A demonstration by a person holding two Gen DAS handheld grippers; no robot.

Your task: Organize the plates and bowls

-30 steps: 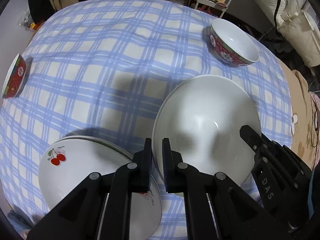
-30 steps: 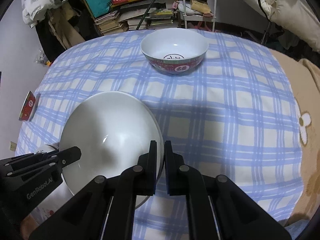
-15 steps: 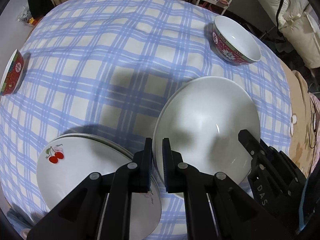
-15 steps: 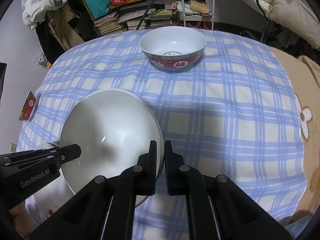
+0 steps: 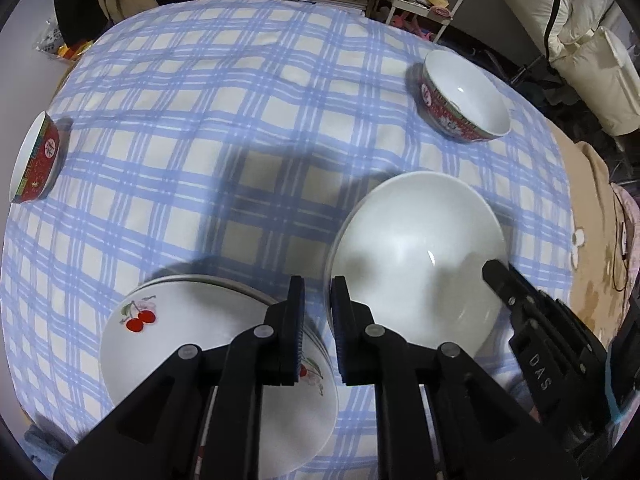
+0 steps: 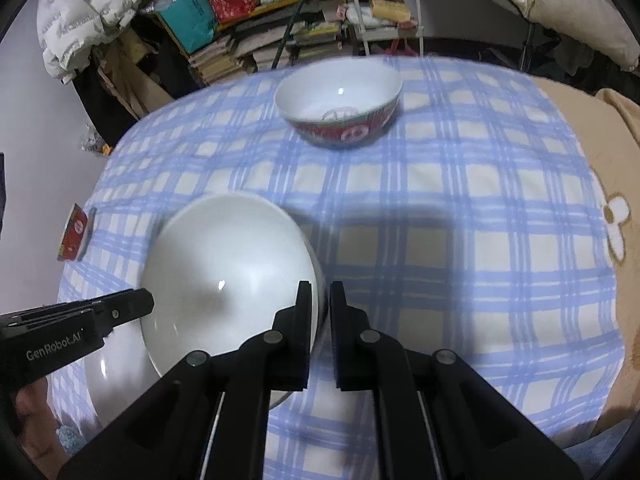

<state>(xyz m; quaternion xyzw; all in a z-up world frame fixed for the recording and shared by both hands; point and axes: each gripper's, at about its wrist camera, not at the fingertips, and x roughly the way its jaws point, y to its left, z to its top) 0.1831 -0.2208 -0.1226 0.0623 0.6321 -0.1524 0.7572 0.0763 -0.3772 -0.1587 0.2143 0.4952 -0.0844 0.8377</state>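
Observation:
A deep white plate (image 5: 416, 252) (image 6: 232, 272) hangs over the blue checked cloth (image 5: 224, 112), held by its rim. My right gripper (image 6: 320, 286) is shut on the plate's right rim; its tip (image 5: 494, 270) shows in the left wrist view. My left gripper (image 5: 318, 280) (image 6: 146, 302) is at the left rim with its jaws opening; the thin rim stands in the gap. A stack of cherry-printed plates (image 5: 192, 340) (image 6: 108, 384) lies just left of and below the white plate. A red-patterned bowl (image 5: 464, 100) (image 6: 340, 100) stands at the far right. A second red bowl (image 5: 34, 160) (image 6: 74, 234) stands at the left edge.
A tan blanket with flower prints (image 6: 600, 200) covers the table's right side. Shelves with books (image 6: 260, 40), a white rack (image 6: 380, 20) and padded jackets (image 6: 80, 12) stand beyond the far edge. A person's hand (image 6: 28, 412) shows at the lower left.
The gap between my left gripper's jaws has widened around the plate's rim. The right gripper keeps its hold, and the red bowl has shifted slightly in its view.

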